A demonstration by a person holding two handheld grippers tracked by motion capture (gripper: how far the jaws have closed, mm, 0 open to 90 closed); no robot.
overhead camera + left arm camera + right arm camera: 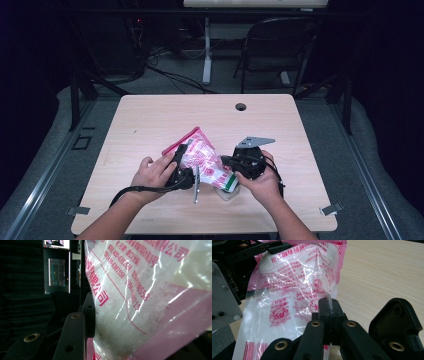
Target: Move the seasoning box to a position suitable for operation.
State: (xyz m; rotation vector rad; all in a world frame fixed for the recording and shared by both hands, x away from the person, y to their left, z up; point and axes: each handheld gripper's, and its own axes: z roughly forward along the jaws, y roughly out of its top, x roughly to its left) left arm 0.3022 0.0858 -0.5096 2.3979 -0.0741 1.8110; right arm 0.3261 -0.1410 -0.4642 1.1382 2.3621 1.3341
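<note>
Light wooden bench (150, 125) with a small round hole (241, 107) near the far edge. Near the front middle, a crinkly clear plastic bag with pink edges and red print, full of white stuff (202, 159), lifted off the bench between two hands. Left hand (152, 176) wrapped around the black left tool (181, 159), pressed against the bag's left side. In the left gripper view, bag (140, 302) very close, one black jaw flat against it, the other jaw hidden behind the plastic, so cannot tell for sure if clamped. Right hand (260, 185) holding the black right tool (226, 161), with a grey three-cornered plate (256, 141) on top. In the right gripper view, right tool (329, 311) squeezed tight on a thin clear edge of the bag (294, 290), jaws pressed together with plastic pinched between. Black cable (135, 190) trailing from the left tool across the bench. Dark chair (280, 45) and grey floor (170, 82) behind the bench.
</note>
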